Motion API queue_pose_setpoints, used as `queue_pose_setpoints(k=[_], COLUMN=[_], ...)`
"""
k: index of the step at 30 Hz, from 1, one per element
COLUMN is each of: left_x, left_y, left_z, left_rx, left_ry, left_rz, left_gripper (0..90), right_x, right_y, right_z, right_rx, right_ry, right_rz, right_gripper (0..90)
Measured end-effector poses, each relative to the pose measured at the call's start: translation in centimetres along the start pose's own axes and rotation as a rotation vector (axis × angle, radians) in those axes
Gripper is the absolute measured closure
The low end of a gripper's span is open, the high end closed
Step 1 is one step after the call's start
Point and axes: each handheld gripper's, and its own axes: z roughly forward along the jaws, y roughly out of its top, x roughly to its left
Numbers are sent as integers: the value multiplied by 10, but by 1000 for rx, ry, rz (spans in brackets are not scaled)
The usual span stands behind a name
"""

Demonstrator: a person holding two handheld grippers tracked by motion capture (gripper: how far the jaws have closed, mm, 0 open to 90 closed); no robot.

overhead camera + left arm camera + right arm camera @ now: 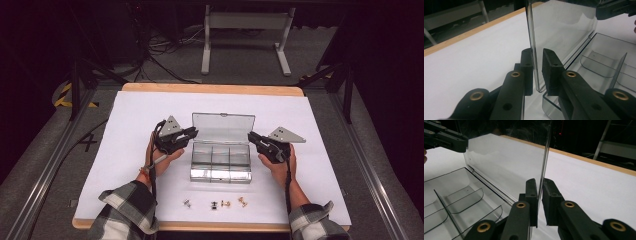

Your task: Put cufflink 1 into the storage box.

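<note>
Clear plastic box, compartmented, at the middle of the white table; long axis left to right across the person's front. Lid open, standing upright from the hinge along the far edge of the tray, its broad face toward the person.

Left gripper: at the lid's left end edge. In the left gripper view the lid edge runs vertically between the two jaws; the left pad lies against it, the right pad stands just beside it with a thin gap showing. Jaws nearly together, about the lid's edge; whether they truly pinch it cannot be told.

Right gripper: at the lid's right end edge, mirror to the left. In the right gripper view the lid edge rises between the jaws, close to the left pad, a narrow gap to the right pad. Jaws nearly together, bracketing the lid; firm clamp not certain.

Governing relation: each gripper points inward along the box's long axis, one at each short end of the lid, with the hinge below and the tray on the person's side of it. Both hands are equally near. Judged next move: swing the lid about the hinge, forward and down toward the person to shut it, both ends together.

Small parts: a short row on the table near the front edge, well apart from the box, untouched.
</note>
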Motion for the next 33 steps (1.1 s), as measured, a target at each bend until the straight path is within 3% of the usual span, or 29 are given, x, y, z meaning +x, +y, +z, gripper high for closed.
queue_pose_setpoints(k=[33], left_x=[2], left_y=[-9], left_z=[9], left_rx=[66], left_ry=[8], left_rz=[1], left_gripper=[784], right_x=[-2], right_y=[-11], right_z=[8], right_rx=[62], right_ry=[-10], right_rz=[23], right_gripper=[834])
